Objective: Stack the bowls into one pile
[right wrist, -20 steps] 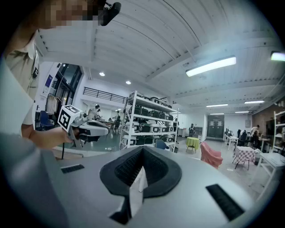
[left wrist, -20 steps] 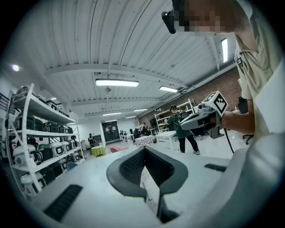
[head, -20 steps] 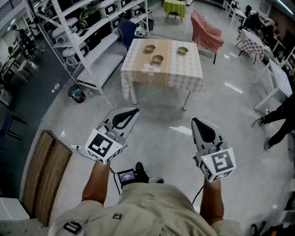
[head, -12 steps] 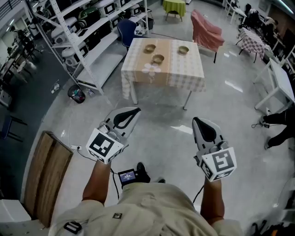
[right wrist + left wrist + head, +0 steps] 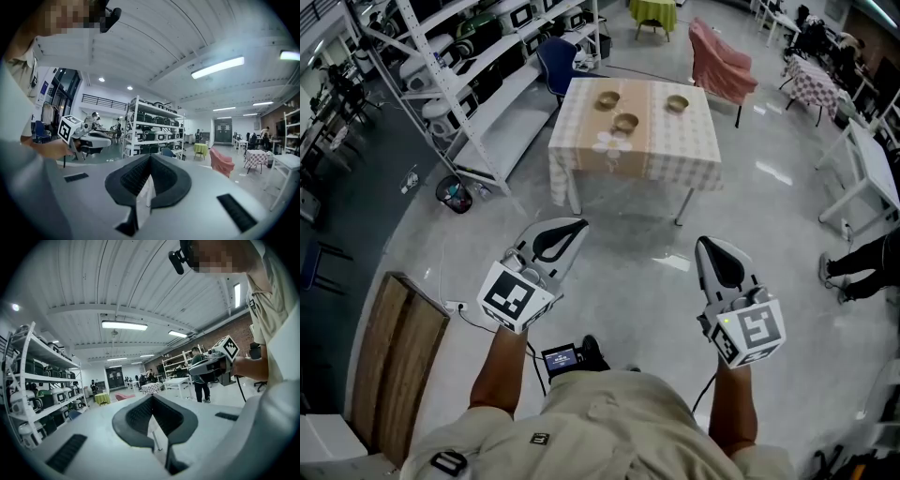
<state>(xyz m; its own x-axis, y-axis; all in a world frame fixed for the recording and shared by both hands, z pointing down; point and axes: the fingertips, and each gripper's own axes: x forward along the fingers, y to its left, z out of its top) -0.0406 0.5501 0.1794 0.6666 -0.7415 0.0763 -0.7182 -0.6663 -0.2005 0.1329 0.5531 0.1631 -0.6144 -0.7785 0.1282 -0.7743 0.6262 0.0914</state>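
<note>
Three brown bowls stand apart on a checked-cloth table (image 5: 675, 155) far ahead: one at the back left (image 5: 607, 98), one in the middle (image 5: 625, 122), one at the back right (image 5: 677, 103). Both grippers hang close to my body over the floor, well short of the table. My left gripper (image 5: 572, 225) is shut and holds nothing; its jaw tips meet in the left gripper view (image 5: 152, 397). My right gripper (image 5: 705, 246) is likewise shut and empty, tips together in the right gripper view (image 5: 150, 157).
White shelving (image 5: 459, 56) with appliances runs along the left. Beyond the table stand a blue chair (image 5: 558, 61), a pink-draped chair (image 5: 722, 66) and a green table (image 5: 654, 14). A bin (image 5: 453, 194) and wooden board (image 5: 398, 347) are left; a person (image 5: 862, 267) is right.
Both grippers stay shut and hardly move. The person at the right edge has walked further right, partly out of the head view.
</note>
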